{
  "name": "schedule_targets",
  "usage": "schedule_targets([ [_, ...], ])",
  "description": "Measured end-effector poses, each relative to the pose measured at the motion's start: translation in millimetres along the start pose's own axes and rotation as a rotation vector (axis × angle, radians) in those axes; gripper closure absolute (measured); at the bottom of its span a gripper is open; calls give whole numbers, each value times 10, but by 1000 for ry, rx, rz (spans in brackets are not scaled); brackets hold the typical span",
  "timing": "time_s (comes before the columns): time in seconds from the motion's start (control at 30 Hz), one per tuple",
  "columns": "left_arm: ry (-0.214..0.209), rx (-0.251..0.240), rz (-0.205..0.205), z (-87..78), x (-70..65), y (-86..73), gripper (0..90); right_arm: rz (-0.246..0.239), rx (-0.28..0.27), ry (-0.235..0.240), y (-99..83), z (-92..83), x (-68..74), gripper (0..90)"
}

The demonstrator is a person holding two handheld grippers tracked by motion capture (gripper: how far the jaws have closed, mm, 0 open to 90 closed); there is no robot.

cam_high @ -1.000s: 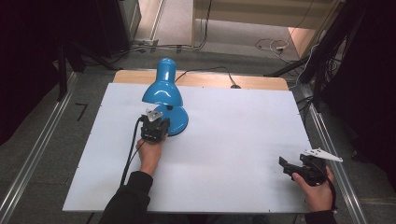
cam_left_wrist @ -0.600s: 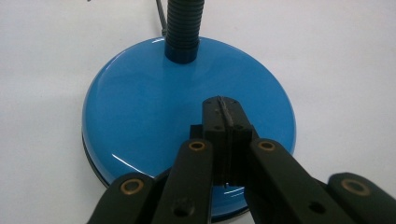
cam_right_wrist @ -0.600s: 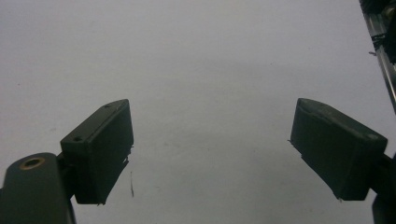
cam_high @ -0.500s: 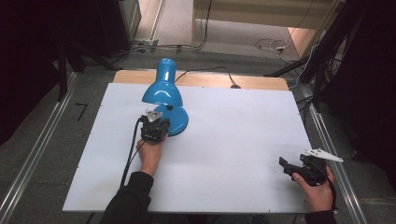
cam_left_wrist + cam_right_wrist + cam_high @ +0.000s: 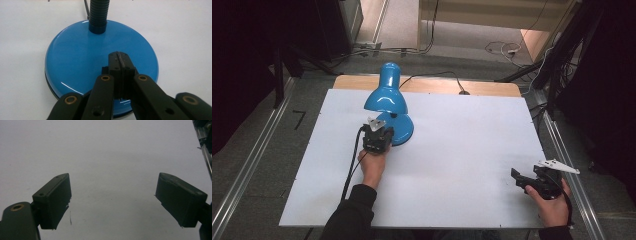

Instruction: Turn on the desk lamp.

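Blue lamp (image 5: 388,102): base at table's (image 5: 462,150) rear left, unmoved over the last second | left gripper (image 5: 119,58) closed empty, tips on base; we judge it pressing | right gripper (image 5: 112,202) open, idle, well apart.

Black hand-held gripper (image 5: 119,65) with brass rivets, dark sleeve (image 5: 354,215)

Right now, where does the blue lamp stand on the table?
In the high view, the blue lamp stands left of centre on the white board, the left gripper at its base.
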State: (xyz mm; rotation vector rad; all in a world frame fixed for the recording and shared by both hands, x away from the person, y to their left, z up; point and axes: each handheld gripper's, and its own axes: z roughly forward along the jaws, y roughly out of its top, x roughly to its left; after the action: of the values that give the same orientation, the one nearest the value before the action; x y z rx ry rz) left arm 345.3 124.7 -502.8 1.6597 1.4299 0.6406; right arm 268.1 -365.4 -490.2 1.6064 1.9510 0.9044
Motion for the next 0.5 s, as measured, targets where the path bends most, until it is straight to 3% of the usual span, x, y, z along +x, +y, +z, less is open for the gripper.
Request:
schedule_targets([
  [0.4,0,15,10,-16,-16,-14,900,3,-1,-1,-1,-3,7,120],
  [0.5,13,18,35,-33,-48,-22,900,4,1,1,-1,-3,12,120],
])
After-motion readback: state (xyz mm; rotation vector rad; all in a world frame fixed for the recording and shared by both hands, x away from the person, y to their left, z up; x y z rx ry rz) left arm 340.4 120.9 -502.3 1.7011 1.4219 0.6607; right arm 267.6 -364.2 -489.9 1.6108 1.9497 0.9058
